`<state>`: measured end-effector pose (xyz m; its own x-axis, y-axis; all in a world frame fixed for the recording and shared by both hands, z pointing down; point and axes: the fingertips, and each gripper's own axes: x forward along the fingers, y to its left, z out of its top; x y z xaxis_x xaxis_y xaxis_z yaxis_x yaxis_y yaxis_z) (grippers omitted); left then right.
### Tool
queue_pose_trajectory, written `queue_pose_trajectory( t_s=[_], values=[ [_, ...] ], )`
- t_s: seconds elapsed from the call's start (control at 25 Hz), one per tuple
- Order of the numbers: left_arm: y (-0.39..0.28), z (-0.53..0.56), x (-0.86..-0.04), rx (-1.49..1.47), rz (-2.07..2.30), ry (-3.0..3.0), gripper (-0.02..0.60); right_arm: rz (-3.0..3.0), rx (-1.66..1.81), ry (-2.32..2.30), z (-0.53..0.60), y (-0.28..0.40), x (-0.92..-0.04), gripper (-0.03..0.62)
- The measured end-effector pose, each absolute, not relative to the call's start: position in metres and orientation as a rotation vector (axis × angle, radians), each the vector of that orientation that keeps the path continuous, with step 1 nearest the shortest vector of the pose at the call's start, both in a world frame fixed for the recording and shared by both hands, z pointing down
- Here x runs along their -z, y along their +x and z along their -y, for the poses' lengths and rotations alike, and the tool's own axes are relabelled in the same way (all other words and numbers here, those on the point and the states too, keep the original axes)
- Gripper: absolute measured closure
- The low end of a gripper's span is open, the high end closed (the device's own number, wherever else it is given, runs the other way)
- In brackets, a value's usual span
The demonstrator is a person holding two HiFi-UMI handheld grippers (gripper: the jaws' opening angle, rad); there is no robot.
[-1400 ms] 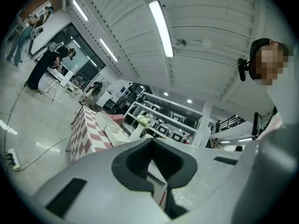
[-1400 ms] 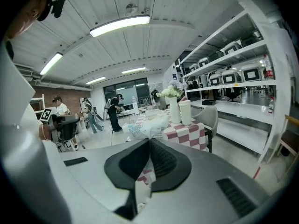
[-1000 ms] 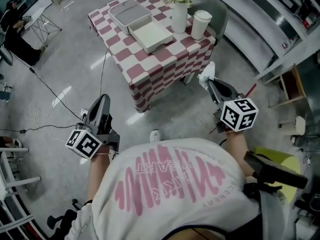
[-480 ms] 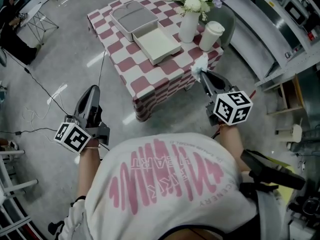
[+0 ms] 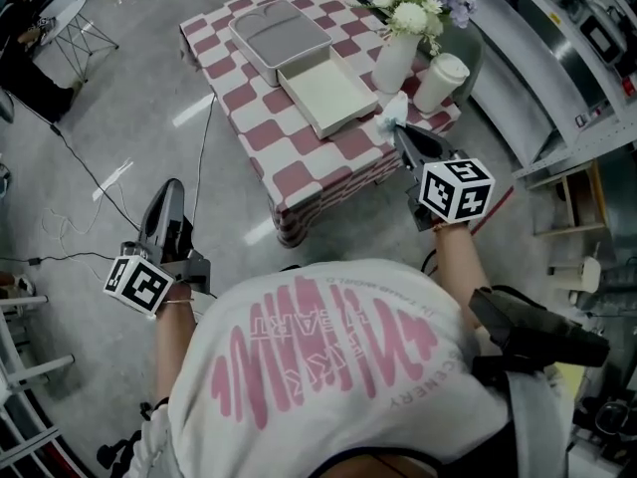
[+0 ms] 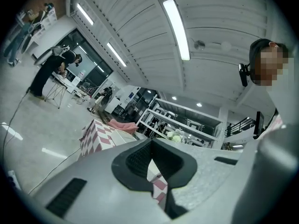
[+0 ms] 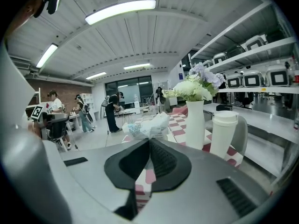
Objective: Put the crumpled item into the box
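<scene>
Right gripper (image 5: 395, 133) pinches the crumpled wrapper (image 5: 392, 110) at its jaw tips, held above the checkered table's (image 5: 299, 175) near right edge, close to the open box (image 5: 328, 96) (lid (image 5: 279, 38) lies just beyond it) for the drop. Left gripper (image 5: 165, 195) is pressed together and empty, kept out left over the floor.

Checked table (image 5: 299, 175): box (image 5: 328, 96), perhaps lid (image 5: 280, 35), vase (image 5: 394, 63), cup (image 5: 441, 81)

Two tools (image 5: 169, 187) (image 5: 398, 134), one crumpled item (image 5: 391, 111), one box (image 5: 328, 98), one vase (image 5: 395, 63), one cup (image 5: 440, 83)
</scene>
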<state>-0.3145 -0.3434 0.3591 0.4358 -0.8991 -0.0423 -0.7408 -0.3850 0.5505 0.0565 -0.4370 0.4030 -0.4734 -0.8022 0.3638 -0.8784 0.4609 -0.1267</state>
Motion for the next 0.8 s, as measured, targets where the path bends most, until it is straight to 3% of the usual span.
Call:
queue_pose_trajectory(
  t_s=[0.8],
  values=[
    [-0.361,0.291,-0.427,0.449,1.512,2.007,0.574,2.276,-0.466,1.302,0.542,0.017,-0.465,0.583]
  ],
)
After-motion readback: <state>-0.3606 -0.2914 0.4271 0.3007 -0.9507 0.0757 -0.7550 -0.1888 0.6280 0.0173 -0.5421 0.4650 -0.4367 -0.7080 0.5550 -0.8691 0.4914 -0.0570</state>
